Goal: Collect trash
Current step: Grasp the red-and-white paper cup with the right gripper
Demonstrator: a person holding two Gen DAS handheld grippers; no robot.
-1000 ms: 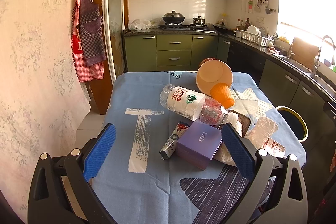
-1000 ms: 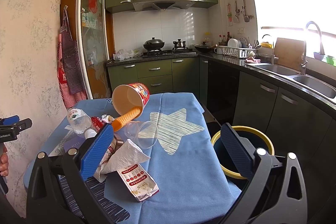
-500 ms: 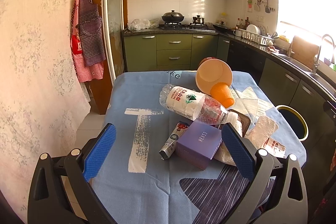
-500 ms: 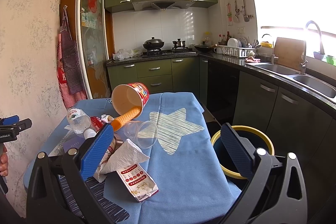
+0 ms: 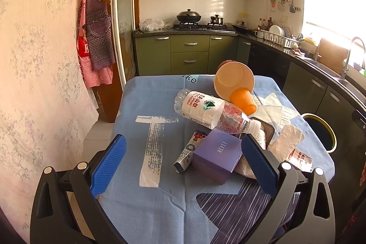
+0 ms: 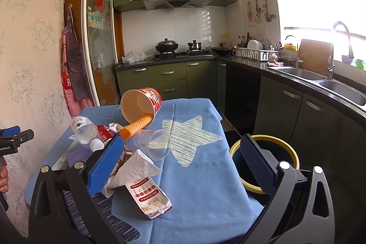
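Trash (image 5: 219, 129) lies heaped on your table's (image 5: 160, 202) right half, bin (image 6: 263, 166) just beside that edge; your left tongs (image 5: 183, 160) and right tongs (image 6: 183, 162) both gape, holding nothing.

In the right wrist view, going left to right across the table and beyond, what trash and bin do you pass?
Water bottle → orange cone → clear cup → bin.
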